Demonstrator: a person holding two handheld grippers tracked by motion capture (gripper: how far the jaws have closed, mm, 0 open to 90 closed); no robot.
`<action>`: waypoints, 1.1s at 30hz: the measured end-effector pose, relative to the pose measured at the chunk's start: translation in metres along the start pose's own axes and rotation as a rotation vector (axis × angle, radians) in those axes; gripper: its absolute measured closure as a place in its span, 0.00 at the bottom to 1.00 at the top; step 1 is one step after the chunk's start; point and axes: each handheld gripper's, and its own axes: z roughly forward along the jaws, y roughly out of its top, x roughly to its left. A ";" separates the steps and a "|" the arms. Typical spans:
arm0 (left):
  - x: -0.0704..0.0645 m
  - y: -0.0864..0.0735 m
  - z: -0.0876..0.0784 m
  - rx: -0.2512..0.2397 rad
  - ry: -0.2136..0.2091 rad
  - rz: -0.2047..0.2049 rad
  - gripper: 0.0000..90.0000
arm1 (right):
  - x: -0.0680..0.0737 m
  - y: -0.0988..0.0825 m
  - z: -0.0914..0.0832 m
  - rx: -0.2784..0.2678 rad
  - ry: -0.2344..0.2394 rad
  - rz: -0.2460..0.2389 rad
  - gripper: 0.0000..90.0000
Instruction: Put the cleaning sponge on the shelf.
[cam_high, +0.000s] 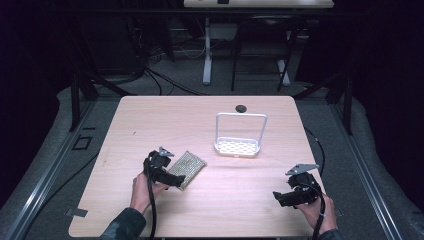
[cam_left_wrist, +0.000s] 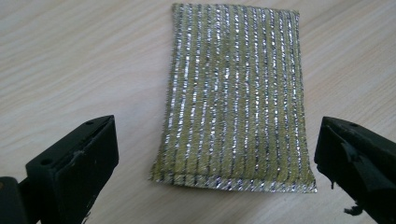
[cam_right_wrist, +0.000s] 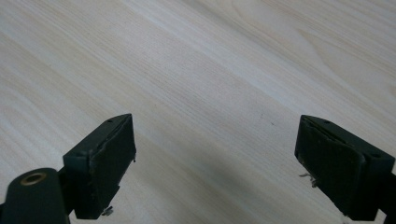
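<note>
- Scouring pad (cam_left_wrist: 236, 98), gold-and-silver striped: laid flat on the wooden table (cam_high: 150, 120), near the white rack (cam_high: 239, 145).
- Left gripper (cam_left_wrist: 217, 163): jaws spread wide, poised at the scouring pad's near edge.
- Right gripper (cam_right_wrist: 215, 158): jaws spread apart, held well apart from the scouring pad.

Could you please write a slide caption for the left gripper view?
Open left claw poised over the near end of a glittery gold scrubbing pad lying flat on the wooden table.

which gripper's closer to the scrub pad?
Left. The left gripper sits open right at the scrub pad; the right gripper is far off, open over bare table.
</note>
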 end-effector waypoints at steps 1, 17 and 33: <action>0.000 0.000 0.000 0.000 0.000 0.000 0.00 | 0.000 0.000 0.000 0.000 0.000 0.000 0.13; -0.010 0.001 0.018 0.042 0.035 0.045 0.08 | 0.002 0.000 -0.002 -0.003 0.014 -0.002 0.15; -0.014 0.000 0.017 0.041 0.046 0.062 0.21 | 0.004 0.001 -0.001 0.009 0.015 -0.015 0.15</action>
